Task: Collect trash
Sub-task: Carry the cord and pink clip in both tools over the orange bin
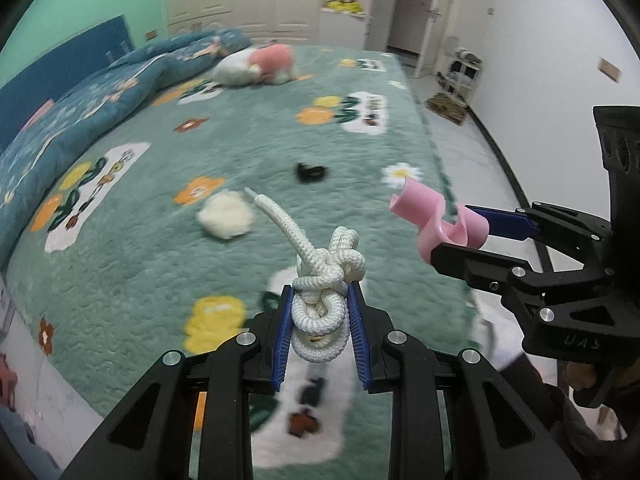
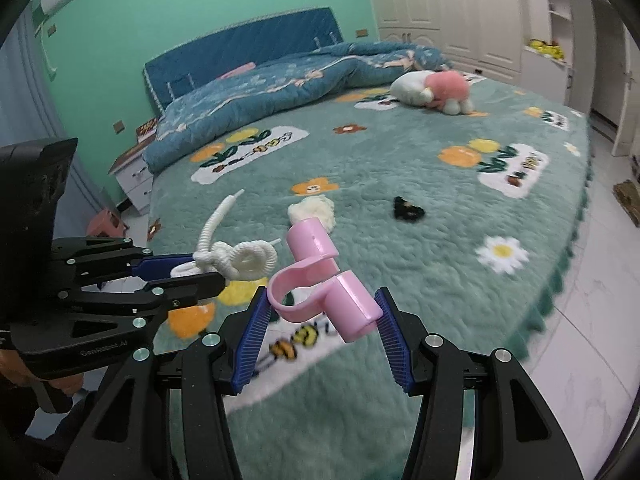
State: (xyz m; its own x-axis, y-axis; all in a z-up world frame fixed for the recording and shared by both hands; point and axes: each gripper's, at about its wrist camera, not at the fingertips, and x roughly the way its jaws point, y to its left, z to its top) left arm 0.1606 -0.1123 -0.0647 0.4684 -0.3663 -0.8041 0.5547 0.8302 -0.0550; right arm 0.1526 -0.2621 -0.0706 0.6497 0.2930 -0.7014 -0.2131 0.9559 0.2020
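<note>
Green flowered bedspread fills the view, cream wad and black scrap mid-bed. Left gripper clamps knotted white rope; right gripper pinches pink plastic piece just barely, so a slip's likely.

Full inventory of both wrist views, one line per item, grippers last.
knotted white rope: 1, white, clamped in left gripper
pink plastic clip: 1, pink, clamped in right gripper
cream fluffy wad: 1, cream, on bedspread
small black item: 1, black, on bedspread, blurred
pink-and-white plush toy: 1, far side of bed
blue floral quilt: 1, bunched by headboard
green flowered bedspread: 1, covers bed
white nightstand: 1, beside bed
left gripper: 1, black, blue pads
right gripper: 1, black, blue pads
</note>
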